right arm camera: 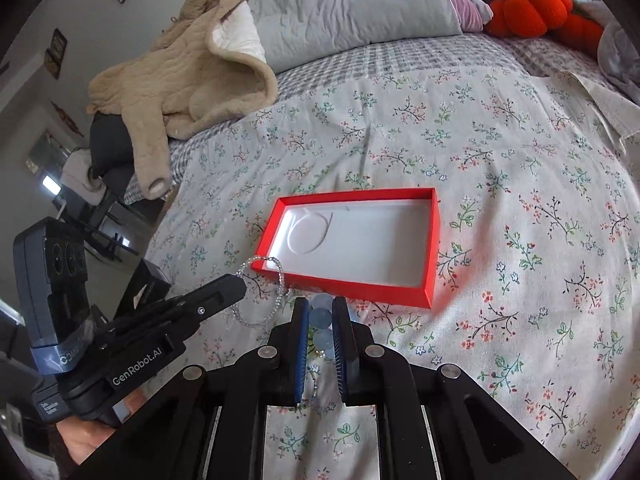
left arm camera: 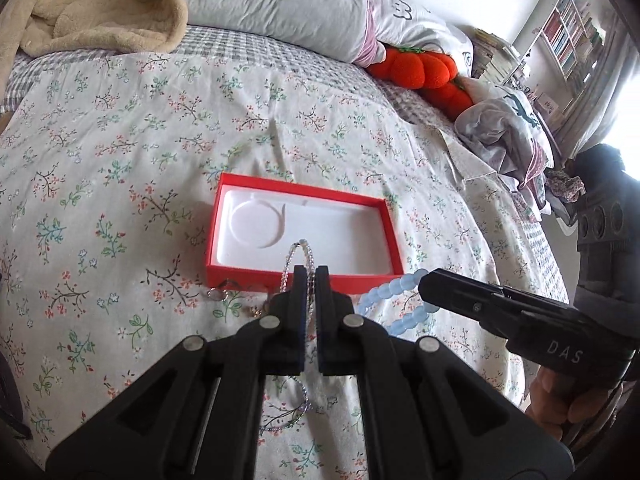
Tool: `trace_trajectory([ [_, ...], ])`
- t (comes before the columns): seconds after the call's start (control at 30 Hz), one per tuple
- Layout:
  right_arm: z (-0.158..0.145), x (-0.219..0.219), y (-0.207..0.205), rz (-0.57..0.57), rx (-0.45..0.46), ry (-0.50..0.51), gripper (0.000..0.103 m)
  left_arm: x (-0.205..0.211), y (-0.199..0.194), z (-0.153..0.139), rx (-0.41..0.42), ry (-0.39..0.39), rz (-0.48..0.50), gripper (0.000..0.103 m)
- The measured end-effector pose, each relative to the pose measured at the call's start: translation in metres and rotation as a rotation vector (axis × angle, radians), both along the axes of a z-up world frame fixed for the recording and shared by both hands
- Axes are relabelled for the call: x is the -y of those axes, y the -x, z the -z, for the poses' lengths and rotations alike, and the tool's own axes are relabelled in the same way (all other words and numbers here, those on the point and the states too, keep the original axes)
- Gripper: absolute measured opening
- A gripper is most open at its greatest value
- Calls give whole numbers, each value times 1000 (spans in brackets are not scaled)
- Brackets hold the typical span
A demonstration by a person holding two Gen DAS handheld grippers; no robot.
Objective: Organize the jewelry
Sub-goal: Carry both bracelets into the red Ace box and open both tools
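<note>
On the floral bedspread lies an open red rectangular box with a white moulded lining, nothing in it. The left gripper is clamped on a thin clear-beaded chain just before the box's near wall. Beside it, the right gripper pinches a pale blue round-bead bracelet. A small metal ring lies near the box; beige fleece blanket and orange plush pumpkins sit well behind.
</note>
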State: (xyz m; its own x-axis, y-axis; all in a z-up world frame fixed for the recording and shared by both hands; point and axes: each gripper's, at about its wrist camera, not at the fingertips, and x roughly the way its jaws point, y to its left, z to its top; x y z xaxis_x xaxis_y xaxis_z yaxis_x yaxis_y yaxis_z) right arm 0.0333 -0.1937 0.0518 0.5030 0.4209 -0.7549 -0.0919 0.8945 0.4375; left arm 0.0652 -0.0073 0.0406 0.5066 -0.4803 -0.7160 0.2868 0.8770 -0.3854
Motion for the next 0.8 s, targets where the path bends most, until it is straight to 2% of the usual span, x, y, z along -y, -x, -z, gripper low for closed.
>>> trace_trajectory([
  [0.2, -17, 7, -11, 54, 58, -12, 12, 12, -19, -2, 48, 85, 11, 5],
  [0.4, -19, 13, -27, 102, 78, 14, 12, 16, -45, 21, -2, 190, 8, 5],
  [0.53, -14, 14, -37, 119, 77, 16, 12, 13, -56, 36, -32, 176, -34, 5],
  [0.8, -6, -4, -51, 89, 79, 15, 12, 0, -62, 51, -35, 0, -115, 5],
])
